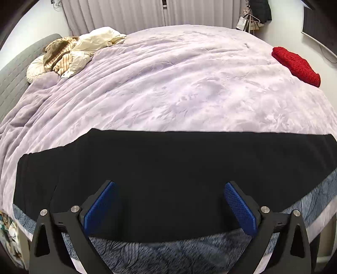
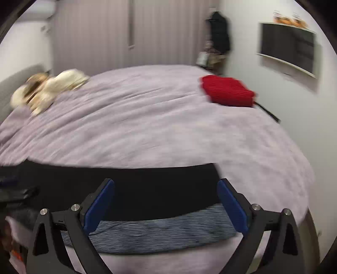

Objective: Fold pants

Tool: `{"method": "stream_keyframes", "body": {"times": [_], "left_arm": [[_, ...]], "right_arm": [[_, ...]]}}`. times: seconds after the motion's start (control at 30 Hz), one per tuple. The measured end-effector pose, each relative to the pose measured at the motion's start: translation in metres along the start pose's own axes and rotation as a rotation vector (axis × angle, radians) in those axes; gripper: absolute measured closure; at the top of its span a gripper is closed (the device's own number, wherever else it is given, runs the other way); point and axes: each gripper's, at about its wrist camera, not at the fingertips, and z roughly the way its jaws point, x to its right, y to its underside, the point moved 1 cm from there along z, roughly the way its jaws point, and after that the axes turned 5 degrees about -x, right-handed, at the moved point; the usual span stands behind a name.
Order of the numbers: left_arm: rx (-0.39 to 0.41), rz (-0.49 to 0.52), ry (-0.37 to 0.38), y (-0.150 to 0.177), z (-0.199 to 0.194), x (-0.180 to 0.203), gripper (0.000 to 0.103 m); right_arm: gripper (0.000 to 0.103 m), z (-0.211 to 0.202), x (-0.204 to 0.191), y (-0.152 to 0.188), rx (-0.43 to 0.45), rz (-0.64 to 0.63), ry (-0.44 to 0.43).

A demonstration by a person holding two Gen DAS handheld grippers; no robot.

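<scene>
My left gripper (image 1: pixel 169 207) and right gripper (image 2: pixel 166 205) both gape wide, holding nothing, over the black pants (image 1: pixel 168 172) spread flat along the bed's near edge; a red knit (image 1: pixel 297 66) lies near the far right corner

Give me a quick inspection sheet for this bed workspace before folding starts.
Surface: bed with lilac blanket, wrinkled.
Job's things: black pants laid flat across the near edge.
Clutter: red knit item far right; heap of cream and striped clothes far left.
Grippers: left gripper open above the pants; right gripper open, holding nothing.
Cables: nothing seen on the bed.
Surroundings: curtains, wall screen, hanging dark garment.
</scene>
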Motion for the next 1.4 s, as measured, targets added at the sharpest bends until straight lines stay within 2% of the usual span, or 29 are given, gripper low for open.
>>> {"method": "stream_keyframes", "body": {"times": [0.1,0.13,0.2,0.23,0.3,0.37,0.43,0.5,0.6,0.67,0.73,0.8,0.87,0.97,1.07,1.2,1.27,1.4], "left_arm": [[-0.051,-0.029,0.009,0.002,0.012,-0.008,0.000],[-0.074,-0.031,0.002,0.005,0.017,-0.013,0.000],[-0.096,-0.055,-0.037,0.015,0.024,-0.032,0.000],[-0.099,-0.071,-0.035,0.021,0.024,-0.038,0.000],[-0.097,-0.115,0.004,0.036,0.024,-0.064,0.000],[-0.080,-0.124,0.011,0.048,0.020,-0.079,0.000],[-0.062,-0.113,0.002,0.056,0.018,-0.087,0.000],[-0.065,-0.109,-0.001,0.054,0.020,-0.094,0.000],[-0.064,-0.116,-0.016,0.039,0.015,-0.089,0.000],[-0.030,-0.094,0.006,0.020,0.009,-0.079,0.000],[-0.013,-0.075,0.016,-0.001,0.010,-0.064,0.000],[-0.008,-0.061,0.011,-0.019,0.015,-0.050,0.000],[-0.023,-0.052,-0.027,-0.033,0.024,-0.036,0.000],[-0.064,-0.057,-0.062,-0.041,0.044,-0.026,0.000],[-0.126,-0.087,-0.036,-0.031,0.069,-0.031,0.000],[-0.084,-0.067,-0.025,-0.026,0.070,-0.033,0.000],[-0.069,-0.068,-0.017,-0.024,0.072,-0.035,0.000],[-0.048,-0.069,-0.011,-0.022,0.071,-0.037,0.000]], "right_arm": [[0.005,0.037,-0.080,0.002,-0.129,-0.139,-0.214],[0.005,0.051,-0.102,0.006,-0.167,-0.188,-0.250],[0.005,0.081,-0.134,0.020,-0.270,-0.299,-0.207],[0.005,0.086,-0.135,0.026,-0.256,-0.332,-0.186],[0.003,0.081,-0.120,0.035,-0.208,-0.359,-0.127],[0.001,0.075,-0.085,0.039,-0.220,-0.298,-0.071],[0.001,0.068,-0.034,0.043,-0.241,-0.187,0.014],[0.001,0.061,0.015,0.050,-0.264,-0.097,0.062],[0.001,0.054,0.046,0.051,-0.282,-0.045,0.161],[0.000,0.047,0.041,0.039,-0.250,-0.025,0.162],[0.000,0.040,0.016,0.021,-0.164,-0.030,0.076],[0.000,0.045,-0.022,0.000,-0.120,-0.060,-0.015],[0.000,0.063,-0.064,-0.016,-0.132,-0.116,-0.038],[0.001,0.096,-0.112,-0.026,-0.193,-0.206,-0.016],[0.001,0.114,-0.128,-0.014,-0.241,-0.246,-0.009],[0.001,0.121,-0.101,-0.009,-0.253,-0.187,-0.025],[0.001,0.122,-0.082,-0.012,-0.242,-0.156,-0.004],[0.001,0.119,0.009,-0.009,-0.246,0.046,0.139]]}}
